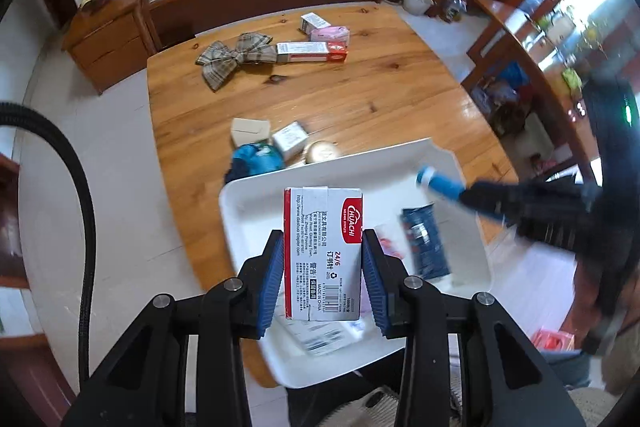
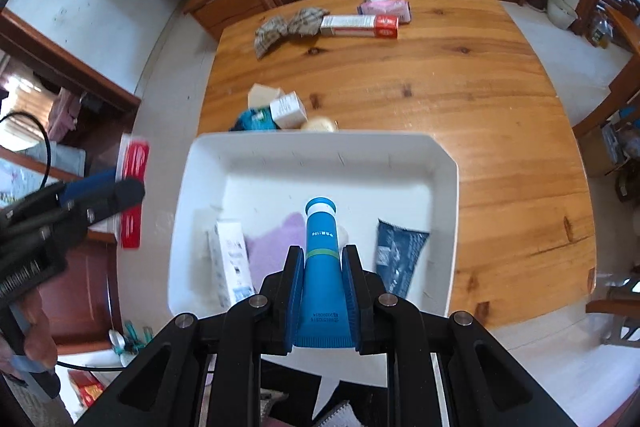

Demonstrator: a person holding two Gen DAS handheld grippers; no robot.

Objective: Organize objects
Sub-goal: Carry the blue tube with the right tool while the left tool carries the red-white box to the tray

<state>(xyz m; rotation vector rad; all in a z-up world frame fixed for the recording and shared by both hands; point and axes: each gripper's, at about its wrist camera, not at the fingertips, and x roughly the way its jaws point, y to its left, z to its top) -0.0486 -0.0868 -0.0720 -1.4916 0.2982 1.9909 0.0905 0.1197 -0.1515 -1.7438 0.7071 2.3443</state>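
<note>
Red-and-white staple box (image 1: 323,251), printed, upright between fingers (image 1: 272,279).

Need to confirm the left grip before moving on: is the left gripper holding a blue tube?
No, the left gripper is closed on a red-and-white staple box above the white tray.

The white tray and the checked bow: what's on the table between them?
Small boxes, a blue packet and a round gold lid by the tray; then bare wood to the bow.

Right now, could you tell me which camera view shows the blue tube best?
The right wrist view: the blue tube fills the centre, clamped in the right gripper above the white tray, its print sharp. The left wrist view shows only the capped end, blurred, at the right.
</note>
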